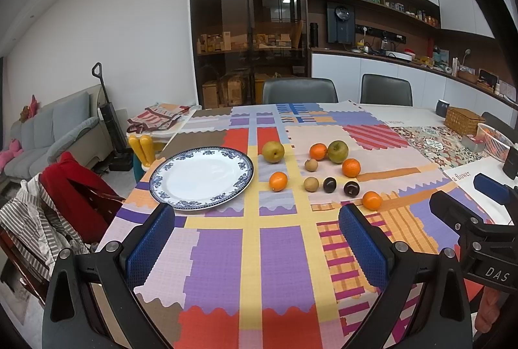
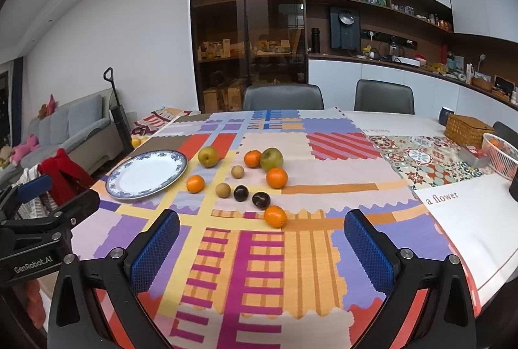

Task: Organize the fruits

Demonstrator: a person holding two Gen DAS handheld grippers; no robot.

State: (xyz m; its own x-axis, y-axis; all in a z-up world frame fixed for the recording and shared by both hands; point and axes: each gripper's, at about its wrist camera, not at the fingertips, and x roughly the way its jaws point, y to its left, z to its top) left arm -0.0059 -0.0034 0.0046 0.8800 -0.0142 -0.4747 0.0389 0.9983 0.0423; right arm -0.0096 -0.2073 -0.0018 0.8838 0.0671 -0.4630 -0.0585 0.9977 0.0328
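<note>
A blue-rimmed white plate (image 1: pixel 202 177) lies bare on the patchwork cloth at the left; it also shows in the right wrist view (image 2: pixel 147 174). To its right lie loose fruits: two green-yellow pears (image 1: pixel 273 151) (image 1: pixel 337 151), several oranges (image 1: pixel 278 181) (image 1: pixel 371 200), two small brown fruits (image 1: pixel 311 184) and two dark plums (image 1: pixel 351 188). The nearest orange (image 2: pixel 275 216) lies just ahead of my right gripper (image 2: pixel 260 247). My left gripper (image 1: pixel 257 243) is open and empty above the cloth, short of the plate and fruits. My right gripper is open and empty too.
A wicker box (image 2: pixel 467 129), a white mesh basket (image 2: pixel 500 156) and a dark mug (image 2: pixel 446 116) stand at the far right. Two grey chairs (image 2: pixel 283 96) stand behind the table. A chair with red and striped clothes (image 1: pixel 64 203) stands at the left edge.
</note>
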